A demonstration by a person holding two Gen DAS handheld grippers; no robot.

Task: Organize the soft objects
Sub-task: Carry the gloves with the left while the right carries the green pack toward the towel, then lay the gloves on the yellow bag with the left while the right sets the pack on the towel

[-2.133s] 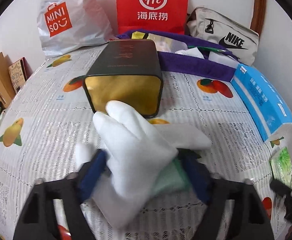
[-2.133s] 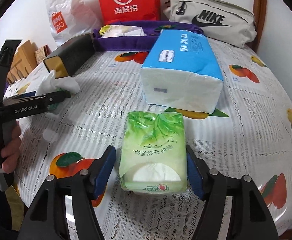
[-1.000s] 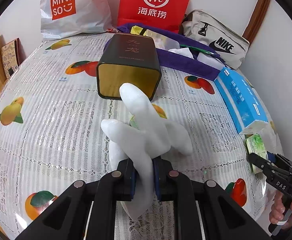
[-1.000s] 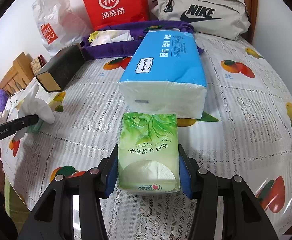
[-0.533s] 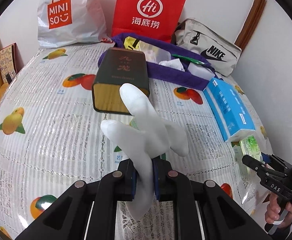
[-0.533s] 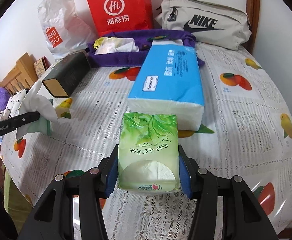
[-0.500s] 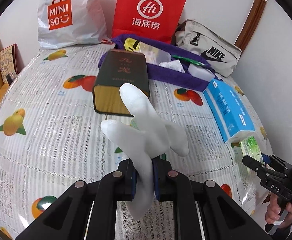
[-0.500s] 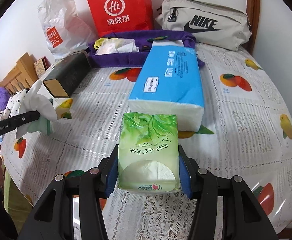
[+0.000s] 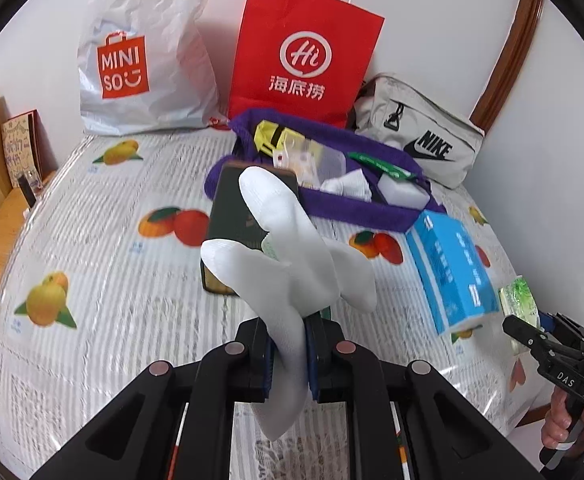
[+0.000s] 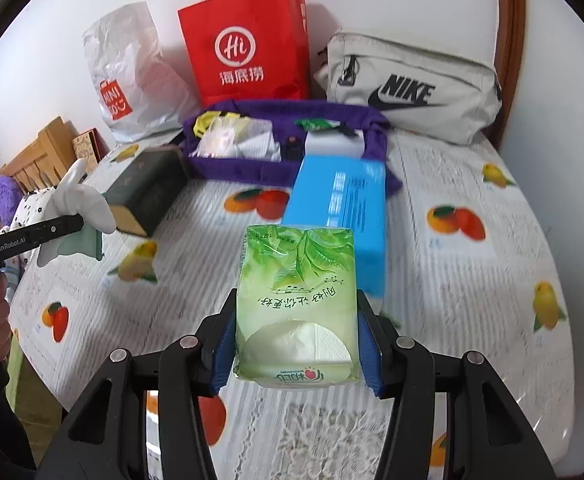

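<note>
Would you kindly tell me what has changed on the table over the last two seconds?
The left gripper closed its jaws on the white glove and lifted it off the tablecloth. The right gripper closed on the green tissue pack and raised it too. The blue tissue pack, dark box and purple bag stayed put.
</note>
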